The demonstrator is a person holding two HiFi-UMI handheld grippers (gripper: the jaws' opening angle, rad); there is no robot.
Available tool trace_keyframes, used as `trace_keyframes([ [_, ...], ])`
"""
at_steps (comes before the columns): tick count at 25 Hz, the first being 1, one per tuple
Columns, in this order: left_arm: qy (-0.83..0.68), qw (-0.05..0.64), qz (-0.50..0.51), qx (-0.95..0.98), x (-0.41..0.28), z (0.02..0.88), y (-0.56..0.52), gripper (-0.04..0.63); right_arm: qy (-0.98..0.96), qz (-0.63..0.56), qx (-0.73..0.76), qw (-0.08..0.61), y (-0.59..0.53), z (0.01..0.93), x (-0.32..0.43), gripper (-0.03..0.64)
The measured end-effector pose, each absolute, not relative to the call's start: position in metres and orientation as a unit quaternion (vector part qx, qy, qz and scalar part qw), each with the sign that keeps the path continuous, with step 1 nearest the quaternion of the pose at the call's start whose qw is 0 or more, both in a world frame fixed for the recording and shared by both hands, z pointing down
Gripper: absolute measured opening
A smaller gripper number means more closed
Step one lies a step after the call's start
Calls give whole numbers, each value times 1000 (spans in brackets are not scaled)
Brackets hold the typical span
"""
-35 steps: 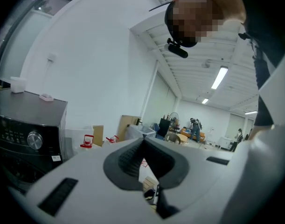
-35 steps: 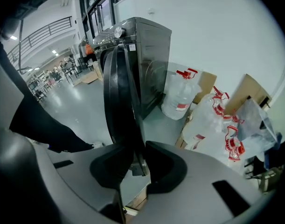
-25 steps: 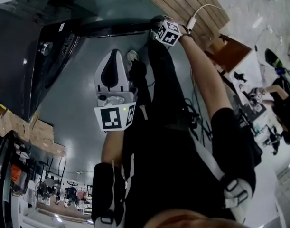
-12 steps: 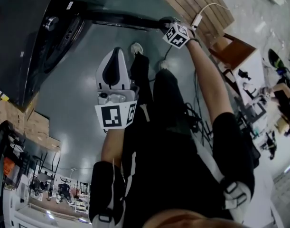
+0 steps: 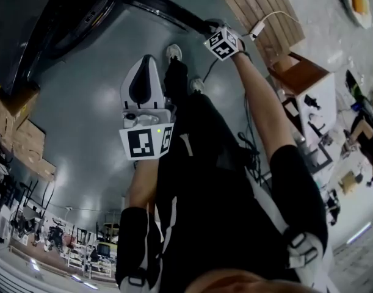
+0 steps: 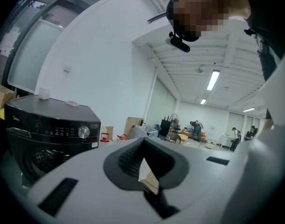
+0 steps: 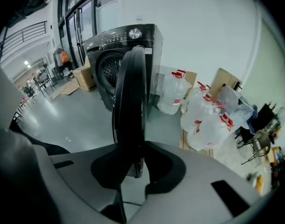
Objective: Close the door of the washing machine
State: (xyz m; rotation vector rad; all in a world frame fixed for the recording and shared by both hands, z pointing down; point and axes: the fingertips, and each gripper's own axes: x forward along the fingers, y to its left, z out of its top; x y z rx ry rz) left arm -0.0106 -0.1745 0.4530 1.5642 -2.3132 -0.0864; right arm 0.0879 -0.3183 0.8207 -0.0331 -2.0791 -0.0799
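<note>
grey lab floor (image 5: 82,133). black washer (image 7: 119,55) ahead, door (image 7: 130,101) swung wide out from the washer front. right gripper (image 7: 135,164) clamps the door edge. left gripper (image 6: 142,167) is pinched empty, clear of the washer. step looks like swinging the door shut; next it likely needs a push toward the washer until it latches.

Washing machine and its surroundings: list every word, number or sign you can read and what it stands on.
None can be read.
Washing machine control panel: markings too small.
Water jugs: red labels blurred.
Marker cubes: square patterns only, no letters.
</note>
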Motion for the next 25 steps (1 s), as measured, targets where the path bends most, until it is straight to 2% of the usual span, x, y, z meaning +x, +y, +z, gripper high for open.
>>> trace_keyframes([
  [6,-842,167,-41,511,34,455,-108,6,-867,-18,-8,498,-269,821,98,67],
  [12,-873,160,-50,458,50,451,-31,5,-880,6,0,476,-206,824,91,69],
  [25,-915,151,-59,369,5,441,104,6,-880,39,50,471,-88,825,50,86],
])
